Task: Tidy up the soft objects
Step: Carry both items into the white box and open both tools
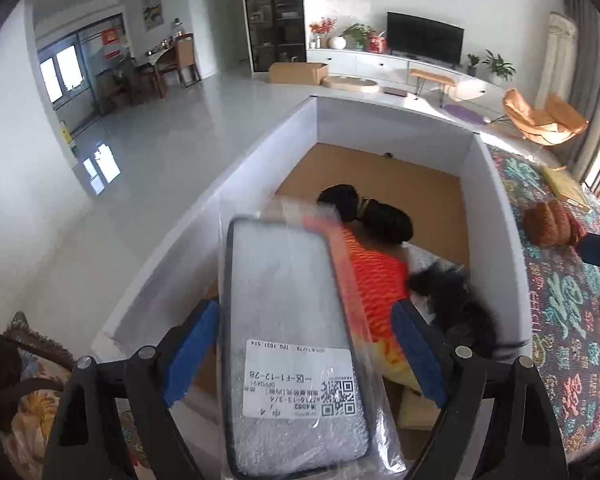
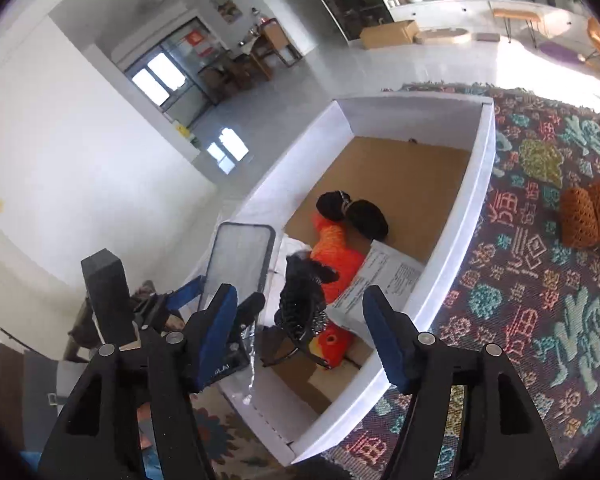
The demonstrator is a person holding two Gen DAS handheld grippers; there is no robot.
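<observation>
My left gripper (image 1: 300, 356) is open over the near end of the white box (image 1: 496, 216). A bagged grey phone case (image 1: 296, 344) lies between its fingers, which stand wide of the case and do not press it. In the right wrist view the case (image 2: 240, 260) stands against the box's left wall (image 2: 300, 152) beside the left gripper (image 2: 220, 304). Inside the box lie an orange plush fish (image 2: 336, 256), a black yarn bundle (image 2: 352, 212), a black frilly item (image 2: 304, 296) and a white packet (image 2: 380, 280). My right gripper (image 2: 300, 340) is open and empty above the box's near end.
The box sits on a patterned cloth (image 2: 540, 280). An orange knitted item (image 2: 588, 216) lies on the cloth to the right of the box, also seen in the left wrist view (image 1: 552, 224). A living room floor lies beyond.
</observation>
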